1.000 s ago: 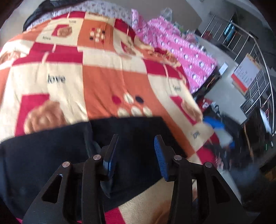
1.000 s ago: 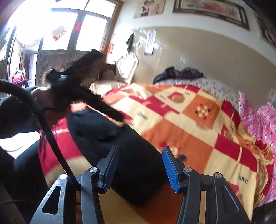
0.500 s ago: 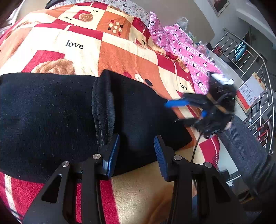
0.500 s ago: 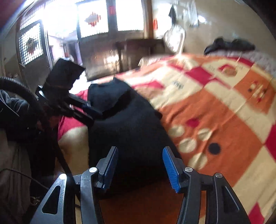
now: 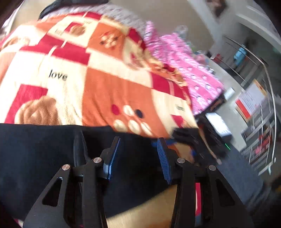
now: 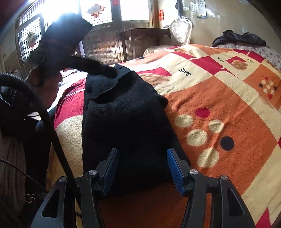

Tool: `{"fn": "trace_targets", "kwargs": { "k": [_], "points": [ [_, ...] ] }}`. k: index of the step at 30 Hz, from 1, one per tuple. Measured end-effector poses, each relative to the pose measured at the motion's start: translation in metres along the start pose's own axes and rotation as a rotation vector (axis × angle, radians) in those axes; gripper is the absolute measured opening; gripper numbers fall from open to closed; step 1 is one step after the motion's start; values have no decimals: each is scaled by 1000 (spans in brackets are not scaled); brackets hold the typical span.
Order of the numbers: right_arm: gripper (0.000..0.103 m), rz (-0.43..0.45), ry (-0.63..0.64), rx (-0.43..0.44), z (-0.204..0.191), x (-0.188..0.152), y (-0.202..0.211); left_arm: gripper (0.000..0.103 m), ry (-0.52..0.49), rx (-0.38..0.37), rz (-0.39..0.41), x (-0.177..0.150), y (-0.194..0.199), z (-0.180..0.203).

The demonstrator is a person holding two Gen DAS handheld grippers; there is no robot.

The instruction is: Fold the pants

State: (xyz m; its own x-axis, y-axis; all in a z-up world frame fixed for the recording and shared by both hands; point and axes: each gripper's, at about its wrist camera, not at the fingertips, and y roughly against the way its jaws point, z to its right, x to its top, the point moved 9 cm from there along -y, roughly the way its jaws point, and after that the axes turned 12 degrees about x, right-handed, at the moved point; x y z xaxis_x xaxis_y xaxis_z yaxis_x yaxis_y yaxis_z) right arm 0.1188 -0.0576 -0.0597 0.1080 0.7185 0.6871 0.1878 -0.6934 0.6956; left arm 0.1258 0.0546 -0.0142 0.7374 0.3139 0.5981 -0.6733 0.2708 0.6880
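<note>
Black knit pants [image 6: 126, 122] folded into a thick stack near the bed's front edge, lying on a patchwork fleece blanket [image 6: 219, 98] in orange, cream and red with "love" printed on it; ribbed, plush fabric, probably soft and limp, light enough to lift but bulky, likely to sag and slide open if taken by one layer only; best taken at the near folded edge, pinching all layers together, or at the two corners of the far loose flap. Right gripper [image 6: 143, 168] spread wide, holding nothing, blue pads on either side of the near end of the stack, just above or against it, contact not clear. Left gripper [image 5: 138, 157] likewise parted and empty in its own blurred view, poised over the pants [image 5: 52, 154] beside a raised fold ridge; from the right wrist view, dark tip [image 6: 107, 71] at the far flap, touching or only close cannot be told. Farther out, pink patterned bedding [image 5: 186, 70], a dark garment heap [image 6: 238, 39] at the bed's head, a white ornate chair [image 6: 181, 33], bright latticed windows [image 6: 98, 10].
</note>
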Motion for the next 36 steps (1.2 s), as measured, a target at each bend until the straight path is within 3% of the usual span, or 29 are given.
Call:
{"fn": "trace_targets", "kwargs": {
  "k": [2,3,4,5,8,12,15,19,21,23,25,27,29,32,36],
  "points": [
    [55,1,6,-11,-1,0,0,38,59,124,-79,-4,-32,-28],
    [54,1,9,-18,-1,0,0,30,88,120,-101,-8,-41,-36],
    [54,0,9,-22,0,0,0,22,110,103,-59,-6,-39,-42],
    [55,1,8,-21,0,0,0,8,122,124,-54,-7,-39,-50],
    [55,3,-2,-8,1,0,0,3,168,73,-37,-11,-36,-60],
    [55,4,2,-16,0,1,1,3,128,112,-3,-16,-25,-57],
    [55,-8,-27,-69,-3,10,7,3,90,138,22,-19,-17,-55],
    [55,82,2,-103,-28,46,14,3,120,111,45,-26,-11,-62],
    [55,16,9,-106,-35,49,-9,3,127,103,50,-28,-9,-64],
    [57,-98,3,-65,-35,29,-46,3,127,105,50,-30,-8,-64],
    [62,-11,-57,-16,-28,31,-40,3,121,104,60,-33,-6,-63],
    [62,-16,-86,-2,-27,34,-34,3,115,101,79,-36,-5,-63],
    [61,-13,-72,-27,-30,45,-28,3,121,93,93,-37,-5,-64],
    [61,61,-38,-84,-31,74,-19,3,134,76,98,-37,-6,-65],
    [66,-36,-80,-133,-10,56,-59,3,144,55,99,-38,-5,-67]
  ]
}}
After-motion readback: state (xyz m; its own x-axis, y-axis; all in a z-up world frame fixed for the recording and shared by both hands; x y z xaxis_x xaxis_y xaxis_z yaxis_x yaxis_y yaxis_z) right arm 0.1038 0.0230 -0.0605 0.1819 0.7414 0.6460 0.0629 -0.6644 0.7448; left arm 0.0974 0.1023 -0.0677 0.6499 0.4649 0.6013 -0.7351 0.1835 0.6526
